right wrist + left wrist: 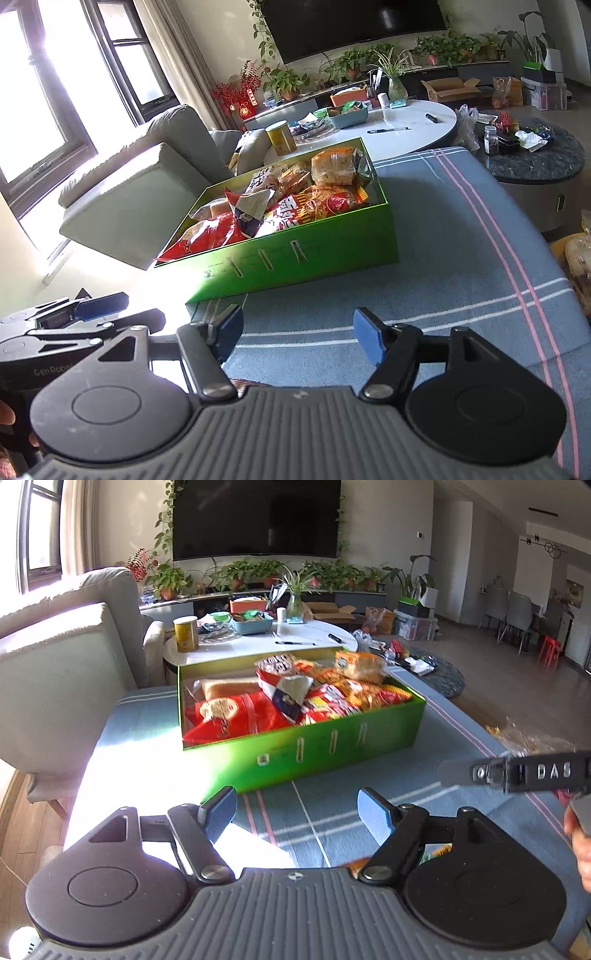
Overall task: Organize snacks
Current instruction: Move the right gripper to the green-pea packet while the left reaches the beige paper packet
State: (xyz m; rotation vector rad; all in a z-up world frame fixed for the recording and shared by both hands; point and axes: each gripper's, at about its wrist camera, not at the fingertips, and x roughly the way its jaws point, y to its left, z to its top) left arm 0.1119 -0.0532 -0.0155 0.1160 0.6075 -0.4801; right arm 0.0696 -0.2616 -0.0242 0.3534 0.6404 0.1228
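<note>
A green box [317,749] of red and orange snack packets [236,716] on blue, pink-and-white-striped cloth [461,812].

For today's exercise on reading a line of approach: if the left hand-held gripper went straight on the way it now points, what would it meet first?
Probably the striped blue cloth just short of the green box. The left hand-held gripper is open and empty, tilted down; if its line runs shallower, it would meet the box's near wall first. Depth is unclear.

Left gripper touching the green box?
Apart. Left wrist view shows blue cloth between the open left gripper fingers and the green box.
</note>
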